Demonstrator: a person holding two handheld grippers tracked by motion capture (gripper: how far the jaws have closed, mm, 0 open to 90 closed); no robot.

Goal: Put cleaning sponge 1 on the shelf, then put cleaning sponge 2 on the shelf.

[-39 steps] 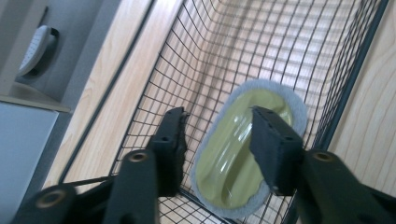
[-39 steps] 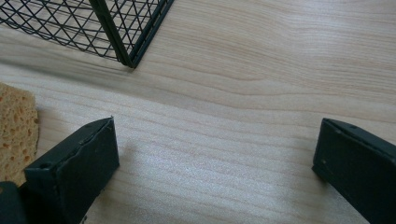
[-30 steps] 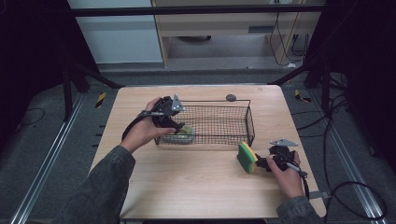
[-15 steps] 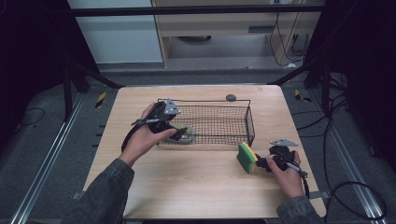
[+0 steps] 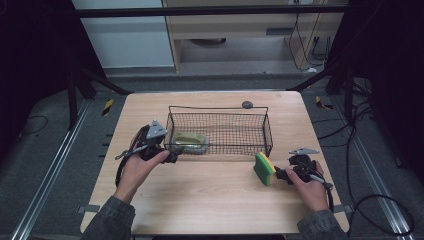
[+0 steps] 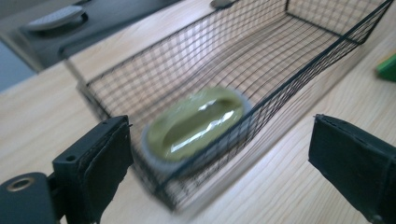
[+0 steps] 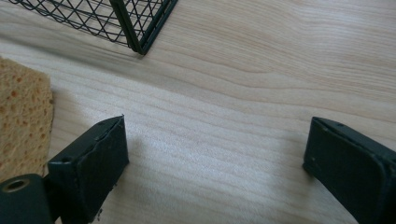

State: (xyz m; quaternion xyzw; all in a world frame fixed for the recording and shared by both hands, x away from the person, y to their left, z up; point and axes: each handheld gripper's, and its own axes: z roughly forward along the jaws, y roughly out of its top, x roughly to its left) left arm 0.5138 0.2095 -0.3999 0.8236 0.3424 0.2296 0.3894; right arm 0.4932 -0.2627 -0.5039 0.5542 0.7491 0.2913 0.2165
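Soap dish [image 5: 190,141] lies at the left end of the wire basket [image 5: 267,131], left gripper [image 5: 172,156] empty, jaws just widened; right gripper [image 5: 276,173], jaws apart and just narrowing, must close on the sponge [image 5: 264,168] near the table's [image 5: 210,200] right edge.

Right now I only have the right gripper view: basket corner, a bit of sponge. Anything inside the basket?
Observer: Yes, one green oval dish lies at the left end of the basket.
Operator: Where's the left gripper?
Observer: The left gripper is outside the basket's front left corner. Its jaws are open and have just been opening, with nothing between them.
Operator: Sponge lying flat?
Observer: No, the sponge stands on edge, with its green face to the left in the high view.
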